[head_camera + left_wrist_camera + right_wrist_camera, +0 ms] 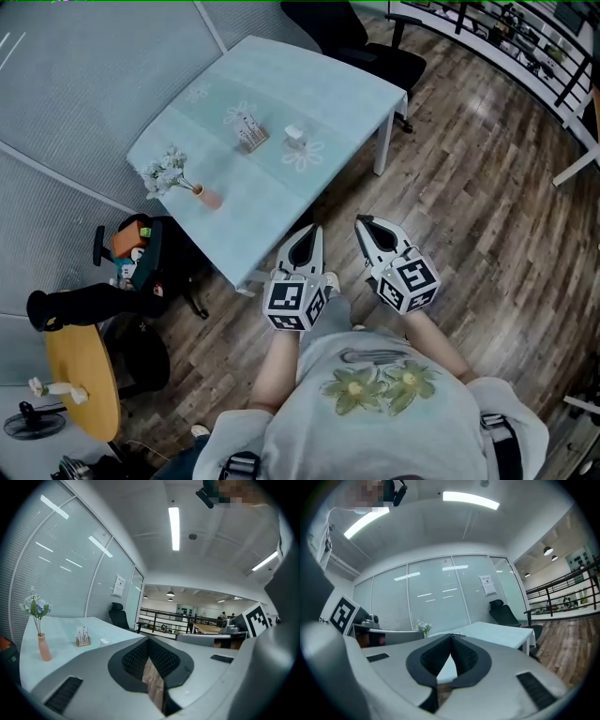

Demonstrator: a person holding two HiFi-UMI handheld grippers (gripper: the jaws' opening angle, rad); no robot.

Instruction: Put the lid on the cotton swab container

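The cotton swab container (249, 131), a small open holder with swabs standing in it, sits on the pale blue table (309, 89). Its small white lid (294, 136) lies on the table just to the container's right, apart from it. Both grippers hang over the wooden floor, short of the table's near edge. My left gripper (309, 229) is shut and empty, and so is my right gripper (362, 222). The left gripper view shows the container (83, 637) and the lid (103, 642) far beyond the closed jaws of my left gripper (148, 640). In the right gripper view, my right gripper (451, 635) points at the table (497, 632).
A pink vase with white flowers (173, 176) stands at the table's left end. A black office chair (361, 37) is behind the table. A dark bag (131, 251) lies on the floor at its left, near a round wooden side table (84, 375).
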